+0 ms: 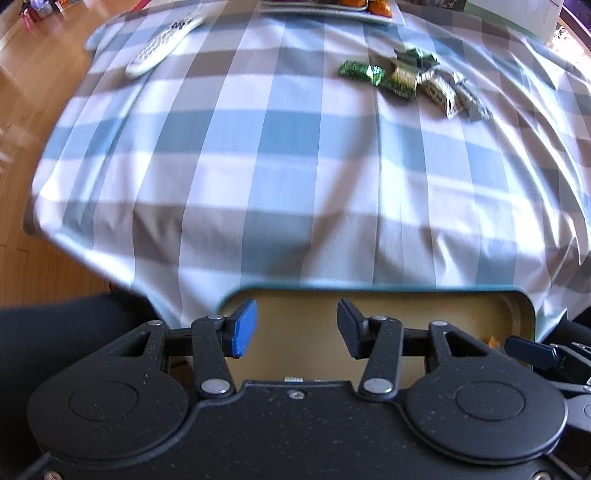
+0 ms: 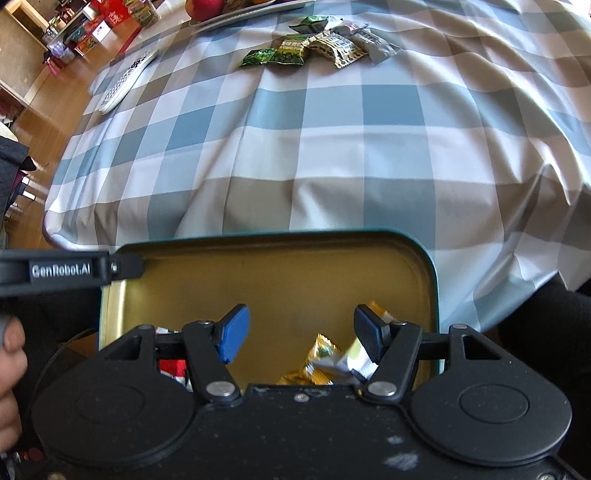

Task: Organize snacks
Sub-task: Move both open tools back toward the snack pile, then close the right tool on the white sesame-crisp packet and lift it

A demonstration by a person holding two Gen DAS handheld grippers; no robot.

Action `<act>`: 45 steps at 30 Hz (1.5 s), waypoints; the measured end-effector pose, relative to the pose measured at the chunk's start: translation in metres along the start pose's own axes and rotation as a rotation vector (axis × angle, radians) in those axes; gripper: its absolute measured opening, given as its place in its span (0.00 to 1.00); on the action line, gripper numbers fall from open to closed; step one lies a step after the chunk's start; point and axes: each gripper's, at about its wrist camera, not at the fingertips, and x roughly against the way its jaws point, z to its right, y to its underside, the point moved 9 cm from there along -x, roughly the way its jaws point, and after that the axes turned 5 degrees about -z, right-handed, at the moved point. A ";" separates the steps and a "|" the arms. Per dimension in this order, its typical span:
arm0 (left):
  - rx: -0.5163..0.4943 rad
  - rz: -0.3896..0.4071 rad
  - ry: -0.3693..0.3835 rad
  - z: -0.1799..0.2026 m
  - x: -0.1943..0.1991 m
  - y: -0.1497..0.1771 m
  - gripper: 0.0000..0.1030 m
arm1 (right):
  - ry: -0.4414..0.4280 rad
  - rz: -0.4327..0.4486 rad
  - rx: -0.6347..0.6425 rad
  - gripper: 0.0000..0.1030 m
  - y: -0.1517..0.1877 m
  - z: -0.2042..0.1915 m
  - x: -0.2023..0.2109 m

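two hand-held tongs hover over an open tin at the near edge of a table covered in a blue, grey and white checked cloth [image 2: 332, 147]. the left tongs [image 1: 297, 328] are spread wide and hold nothing. the right tongs [image 2: 301, 334] are also wide apart and empty. the tin [image 2: 280, 273], teal outside and gold inside, already has several wrapped snacks [image 2: 325, 362] lying in its near end, mostly gold and white, with something red at the left. a cluster of loose snack packets [image 2: 314, 46], green, gold and silver, lies well apart from the tin, toward the far side of the table. a white remote control [image 1: 166, 40] lies to the far left, and a tray of fruit [image 2: 240, 13] sits beyond the packets.

the step in hand appears to be fetching another packet. to do it well, one tongs should reach out, take a single packet at the edge of the cluster by its crimped end, and avoid dragging the cloth.
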 end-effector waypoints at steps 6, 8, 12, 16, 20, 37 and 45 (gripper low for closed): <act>-0.007 0.008 -0.021 -0.006 -0.004 -0.034 0.54 | 0.038 -0.001 0.025 0.64 -0.032 -0.003 0.004; -0.008 0.012 -0.030 -0.008 -0.006 -0.044 0.54 | 0.051 0.001 0.028 0.64 -0.045 -0.001 0.003; -0.012 0.013 -0.043 -0.010 -0.012 -0.065 0.54 | 0.072 0.007 0.022 0.64 -0.071 0.003 0.000; -0.005 0.015 -0.047 -0.009 -0.017 -0.087 0.54 | 0.084 0.016 -0.011 0.64 -0.099 0.010 -0.007; -0.008 0.020 -0.056 -0.007 -0.022 -0.108 0.54 | 0.070 0.010 -0.077 0.64 -0.123 0.020 -0.015; 0.011 0.014 -0.057 0.005 -0.058 -0.178 0.54 | 0.119 0.086 -0.230 0.64 -0.216 0.056 -0.036; 0.061 0.037 -0.053 -0.003 -0.059 -0.199 0.54 | 0.108 0.136 -0.345 0.62 -0.255 0.079 -0.036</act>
